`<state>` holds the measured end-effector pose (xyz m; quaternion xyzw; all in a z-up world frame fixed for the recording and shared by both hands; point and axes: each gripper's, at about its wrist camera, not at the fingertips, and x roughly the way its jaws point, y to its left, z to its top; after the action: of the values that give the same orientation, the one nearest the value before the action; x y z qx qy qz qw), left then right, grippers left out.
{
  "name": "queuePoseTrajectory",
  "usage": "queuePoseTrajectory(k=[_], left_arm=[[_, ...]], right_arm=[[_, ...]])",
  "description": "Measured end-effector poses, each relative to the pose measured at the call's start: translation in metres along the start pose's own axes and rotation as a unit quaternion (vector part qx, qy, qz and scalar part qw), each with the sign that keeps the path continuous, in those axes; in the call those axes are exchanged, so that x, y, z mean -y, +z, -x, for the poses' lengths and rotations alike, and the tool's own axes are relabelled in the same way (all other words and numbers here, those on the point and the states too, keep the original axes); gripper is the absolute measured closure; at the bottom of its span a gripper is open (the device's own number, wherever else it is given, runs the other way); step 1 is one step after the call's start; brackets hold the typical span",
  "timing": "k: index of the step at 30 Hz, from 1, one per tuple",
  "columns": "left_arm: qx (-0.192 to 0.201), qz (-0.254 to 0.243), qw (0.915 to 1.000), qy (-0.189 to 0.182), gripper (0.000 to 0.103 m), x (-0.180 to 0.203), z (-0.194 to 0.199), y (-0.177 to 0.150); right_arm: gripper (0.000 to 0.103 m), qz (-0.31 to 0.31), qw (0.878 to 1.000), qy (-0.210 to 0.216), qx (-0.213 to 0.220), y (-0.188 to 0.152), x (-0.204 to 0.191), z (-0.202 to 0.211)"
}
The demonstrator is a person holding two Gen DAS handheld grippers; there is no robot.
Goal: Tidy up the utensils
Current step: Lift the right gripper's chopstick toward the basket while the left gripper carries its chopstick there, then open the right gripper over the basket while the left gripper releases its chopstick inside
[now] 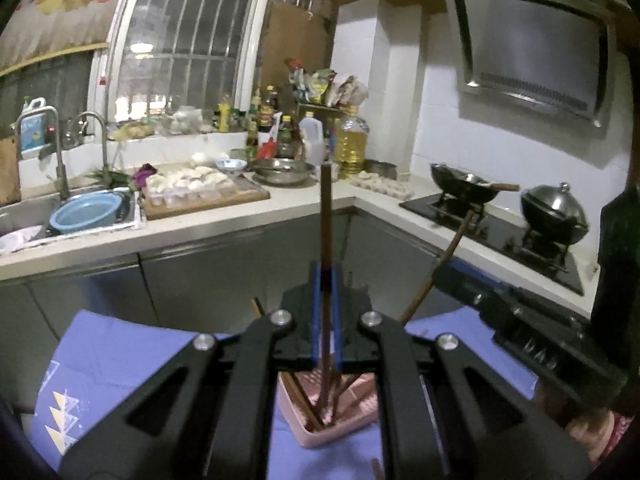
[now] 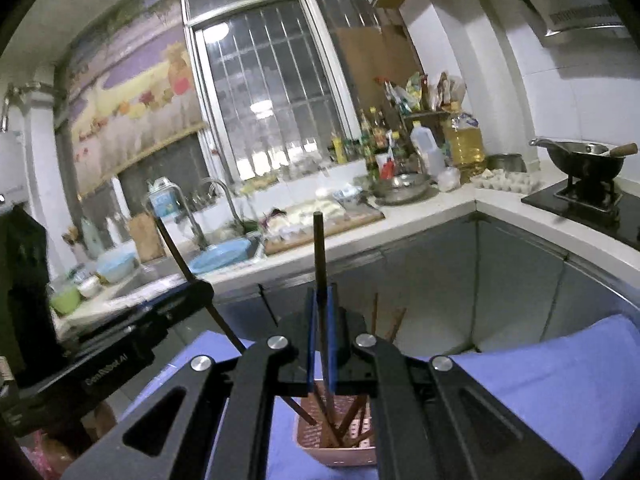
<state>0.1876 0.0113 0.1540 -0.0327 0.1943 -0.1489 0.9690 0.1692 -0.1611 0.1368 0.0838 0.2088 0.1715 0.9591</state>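
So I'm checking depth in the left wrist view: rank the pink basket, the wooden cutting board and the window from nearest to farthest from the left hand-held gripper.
1. Pink basket: just below the left hand-held gripper, on the blue cloth.
2. Wooden cutting board: on the counter, left of centre beside the sink.
3. Window: behind the counter, upper left.

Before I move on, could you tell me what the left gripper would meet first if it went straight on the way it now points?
Probably the grey cabinet fronts under the counter: the left gripper, shut on a chopstick, aims slightly downward across open space. Depth is hard to judge.
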Motion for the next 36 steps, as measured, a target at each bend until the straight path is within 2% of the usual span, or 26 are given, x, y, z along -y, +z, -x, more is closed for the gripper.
queuePoseTrajectory(k=[3,5,7,8,9,12,15,17,19,21,23,26,31,36], left_arm=[[-0.017,-0.007,0.9997,0.017,0.098,0.0,-0.027,-0.011],[-0.046,-0.003,0.9988,0.019,0.098,-0.003,-0.045,-0.024],[-0.097,0.007,0.9951,0.014,0.093,-0.007,-0.065,-0.041],[-0.114,0.012,0.9933,0.014,0.086,-0.008,-0.069,-0.049],[-0.121,0.017,0.9923,0.017,0.084,-0.01,-0.071,-0.053],[-0.101,0.045,0.9938,0.016,0.084,-0.022,-0.052,-0.052],[-0.066,0.054,0.9963,0.016,0.084,-0.026,-0.023,-0.043],[-0.04,0.054,0.9975,0.021,0.084,-0.026,0.001,-0.04],[-0.02,0.058,0.9979,0.021,0.084,-0.024,0.024,-0.043],[-0.012,0.058,0.9982,0.012,0.084,-0.021,0.039,-0.052],[-0.018,0.048,0.9986,0.014,0.084,-0.015,0.05,-0.072],[-0.044,0.03,0.9979,0.038,0.084,-0.007,0.055,-0.116],[-0.104,0.004,0.9911,0.083,0.084,0.005,0.053,-0.19],[-0.127,-0.009,0.9871,0.097,0.084,0.012,0.058,-0.224]], right_arm=[[0.098,0.012,0.999,-0.011,-0.039,-0.013,0.001,-0.025],[0.097,0.008,0.996,-0.012,-0.085,-0.028,0.004,-0.046],[0.097,-0.009,0.99,-0.003,-0.141,-0.044,0.007,-0.066],[0.097,-0.017,0.987,0.001,-0.159,-0.049,0.01,-0.074],[0.097,-0.023,0.986,0.002,-0.164,-0.051,0.011,-0.076],[0.095,-0.03,0.99,0.002,-0.141,-0.046,0.009,-0.065],[0.088,-0.042,0.992,0.014,-0.115,-0.039,0.007,-0.045],[0.065,-0.042,0.995,0.02,-0.093,-0.033,0.002,-0.027],[0.058,-0.041,0.997,0.024,-0.064,-0.03,0.001,-0.008],[0.058,-0.039,0.998,0.027,-0.048,-0.033,0.001,0.009],[0.058,-0.044,0.998,0.033,-0.042,-0.047,0.003,0.028],[0.058,-0.065,0.996,0.032,-0.053,-0.08,0.01,0.044],[0.058,-0.061,0.994,-0.015,-0.091,-0.163,0.014,0.067],[0.058,-0.081,0.988,-0.045,-0.124,-0.217,0.019,0.087]])
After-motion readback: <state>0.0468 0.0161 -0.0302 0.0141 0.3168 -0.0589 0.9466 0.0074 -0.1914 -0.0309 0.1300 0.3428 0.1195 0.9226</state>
